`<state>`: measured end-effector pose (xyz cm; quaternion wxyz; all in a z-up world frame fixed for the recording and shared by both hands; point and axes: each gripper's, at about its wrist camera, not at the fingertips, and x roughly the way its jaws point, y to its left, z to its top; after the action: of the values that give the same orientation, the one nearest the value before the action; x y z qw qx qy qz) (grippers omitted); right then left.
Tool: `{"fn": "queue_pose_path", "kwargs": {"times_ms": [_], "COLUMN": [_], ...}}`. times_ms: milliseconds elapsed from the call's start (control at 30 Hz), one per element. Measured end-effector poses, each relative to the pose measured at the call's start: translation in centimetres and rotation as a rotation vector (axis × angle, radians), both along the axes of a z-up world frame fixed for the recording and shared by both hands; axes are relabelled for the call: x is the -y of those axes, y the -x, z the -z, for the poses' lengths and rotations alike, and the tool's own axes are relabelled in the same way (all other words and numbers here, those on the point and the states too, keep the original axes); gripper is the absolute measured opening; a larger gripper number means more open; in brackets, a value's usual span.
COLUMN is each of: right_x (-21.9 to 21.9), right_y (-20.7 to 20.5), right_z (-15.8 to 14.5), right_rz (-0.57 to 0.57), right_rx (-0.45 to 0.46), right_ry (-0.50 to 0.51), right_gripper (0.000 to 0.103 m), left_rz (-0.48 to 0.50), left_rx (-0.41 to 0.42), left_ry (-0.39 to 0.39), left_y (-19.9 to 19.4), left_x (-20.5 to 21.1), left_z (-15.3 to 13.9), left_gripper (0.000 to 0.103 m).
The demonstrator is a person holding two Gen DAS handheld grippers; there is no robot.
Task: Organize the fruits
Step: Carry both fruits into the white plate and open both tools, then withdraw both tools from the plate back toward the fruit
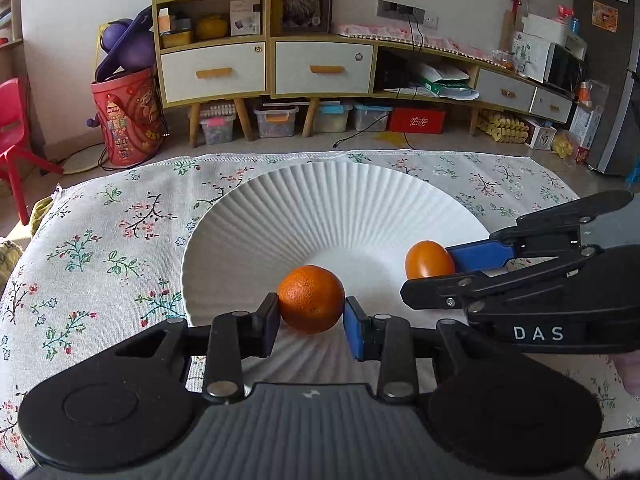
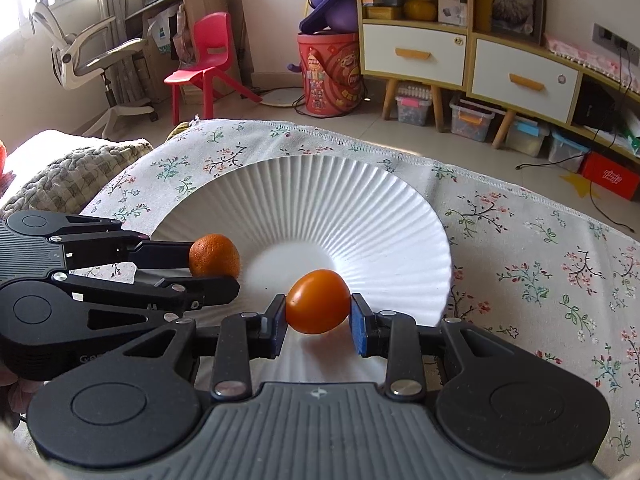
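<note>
orange (image 1: 311,299) sits pinched in the left gripper (image 1: 311,316), pads tight on both its sides, held low over the near part of the white ribbed plate (image 1: 328,200). beside it the right gripper (image 2: 318,316) is clamped the same way on a smooth orange tomato-like fruit (image 2: 317,301), also just above the plate's near edge. the two grippers sit close together, nearly side by side. the plate rests on a floral tablecloth (image 1: 100,248), and beyond it stand a shelf cabinet (image 1: 260,68) and a red chair (image 2: 204,60).
</note>
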<state>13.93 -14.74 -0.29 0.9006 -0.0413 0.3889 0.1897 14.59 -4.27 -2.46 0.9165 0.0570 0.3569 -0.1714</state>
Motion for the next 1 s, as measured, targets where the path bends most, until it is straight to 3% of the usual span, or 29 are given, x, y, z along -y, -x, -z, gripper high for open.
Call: {"fn": "queue_pose_path", "kwargs": {"times_ms": [400, 533, 700, 833, 1000], "right_x": [0.6, 1.3, 2.3, 2.3, 2.0], "right_y": [0.0, 0.8, 1.8, 3.1, 4.9], "right_z": [-0.2, -0.8, -1.8, -2.5, -3.2], "right_rz": [-0.021, -0.011, 0.022, 0.027, 0.014], "right_rx": [-0.007, -0.001, 0.005, 0.025, 0.047], "right_ry": [-0.045, -0.062, -0.083, -0.067, -0.034], "right_gripper": [0.034, 0.046, 0.054, 0.061, 0.072], "left_rz": [0.003, -0.005, -0.039, -0.074, -0.100], "left_rx": [-0.007, -0.015, -0.005, 0.024, 0.021], "left_ry": [0.012, 0.029, 0.061, 0.066, 0.065], "left_y": [-0.5, 0.1, 1.8, 3.9, 6.1], "left_x": [0.1, -0.3, -1.7, -2.9, -4.3], "left_z": [-0.1, -0.9, -2.4, -3.6, -4.1], "left_gripper": [0.022, 0.038, 0.045, 0.063, 0.072]}}
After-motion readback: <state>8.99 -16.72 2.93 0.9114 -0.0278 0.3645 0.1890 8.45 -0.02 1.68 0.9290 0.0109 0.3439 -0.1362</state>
